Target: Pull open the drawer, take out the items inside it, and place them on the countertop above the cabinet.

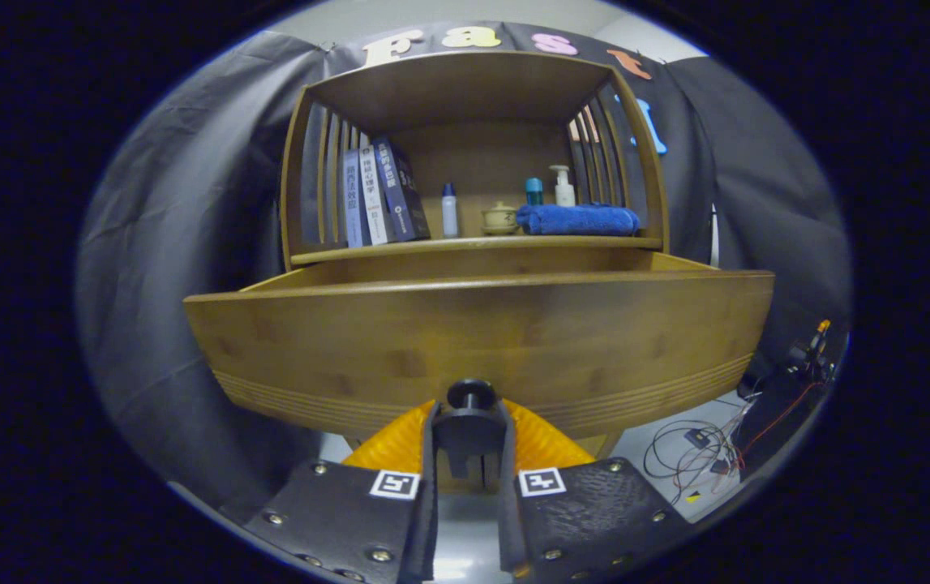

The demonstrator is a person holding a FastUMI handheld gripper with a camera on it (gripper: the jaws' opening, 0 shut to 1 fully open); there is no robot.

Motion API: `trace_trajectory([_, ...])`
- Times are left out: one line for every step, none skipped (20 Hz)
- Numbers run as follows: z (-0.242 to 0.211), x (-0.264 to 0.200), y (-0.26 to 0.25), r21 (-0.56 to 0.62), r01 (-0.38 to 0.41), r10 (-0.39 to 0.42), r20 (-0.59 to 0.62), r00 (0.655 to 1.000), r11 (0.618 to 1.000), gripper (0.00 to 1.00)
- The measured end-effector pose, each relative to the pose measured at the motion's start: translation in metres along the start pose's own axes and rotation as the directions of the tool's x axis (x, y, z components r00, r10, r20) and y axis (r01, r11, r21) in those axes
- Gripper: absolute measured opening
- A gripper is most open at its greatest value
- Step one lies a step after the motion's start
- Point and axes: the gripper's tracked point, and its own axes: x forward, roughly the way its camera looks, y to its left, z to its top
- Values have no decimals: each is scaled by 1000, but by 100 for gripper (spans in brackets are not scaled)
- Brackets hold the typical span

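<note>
The drawer [481, 341] is brown wood with thin lines along its bottom edge. It is pulled out from the cabinet [477, 146]. A dark round knob [471, 395] sits in the middle of its front, low down. What is inside cannot be seen.

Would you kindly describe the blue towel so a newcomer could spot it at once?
Start at the wooden cabinet beyond the fingers, which grip the drawer knob. On its countertop, right of the books, lies the blue towel: the one soft, folded item among upright bottles.
</note>
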Motion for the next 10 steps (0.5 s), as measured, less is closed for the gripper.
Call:
trace_trajectory([-5, 0, 0, -8, 1, -1, -15, 1000, 1000, 31])
trace_trajectory([-4, -1, 0, -14, -8, 8, -10, 1000, 1000, 30])
trace_trajectory([-3, 0, 2, -26, -23, 23, -20, 1000, 999, 31])
trace_trajectory([-7, 2, 0, -35, -21, 20, -39, 999, 999, 37])
trace_trajectory([-9, -2, -4, -41, -26, 24, -57, 998, 999, 43])
trace_trajectory([-2, -6, -6, -33, -26, 24, -57, 998, 999, 62])
trace_trajectory([7, -12, -12, -13, -9, 9, -51, 999, 1000, 82])
trace_trajectory([14, -17, -16, 8, -1, 2, -50, 999, 1000, 100])
trace_trajectory([22, -23, -15, 27, 3, -2, -43, 999, 1000, 100])
trace_trajectory([32, -28, -18, 43, 7, -5, -42, 999, 999, 100])
